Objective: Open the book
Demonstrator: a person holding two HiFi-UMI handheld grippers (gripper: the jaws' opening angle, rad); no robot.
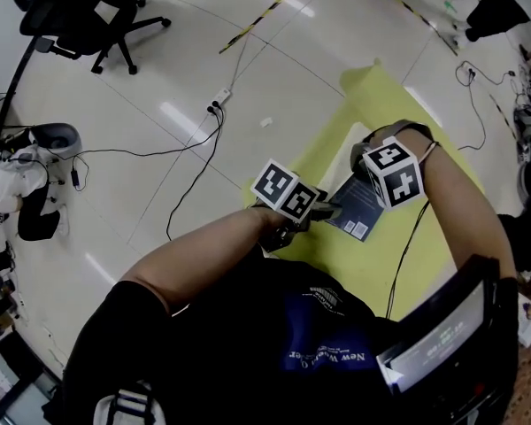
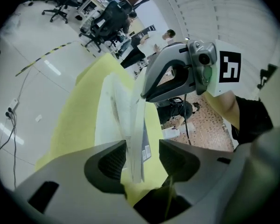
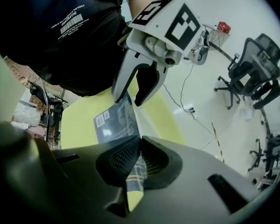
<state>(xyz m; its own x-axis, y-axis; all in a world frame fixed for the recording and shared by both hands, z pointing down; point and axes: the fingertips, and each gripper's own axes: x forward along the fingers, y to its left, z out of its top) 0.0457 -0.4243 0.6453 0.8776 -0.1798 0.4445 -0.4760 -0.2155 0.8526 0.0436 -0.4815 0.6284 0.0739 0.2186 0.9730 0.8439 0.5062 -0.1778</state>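
Note:
A dark blue book point(image 1: 358, 212) lies on a yellow mat point(image 1: 372, 104) on the floor, in front of me. In the right gripper view my right gripper point(image 3: 139, 161) is shut on the book's cover point(image 3: 114, 120), near its edge. That cover is lifted, its back with the barcode facing the camera. In the left gripper view the white pages point(image 2: 126, 125) stand on edge between the jaws of my left gripper point(image 2: 137, 160). A gap shows beside the right pad, so the jaws are open. In the head view the two marker cubes point(image 1: 288, 193) point(image 1: 392, 173) sit close together over the book.
A black cable point(image 1: 407, 255) runs over the mat from the right gripper. A power strip with cords point(image 1: 219, 98) lies on the pale floor beyond the mat. An office chair point(image 1: 88, 16) stands far left, and clutter point(image 1: 18, 184) lines the left edge.

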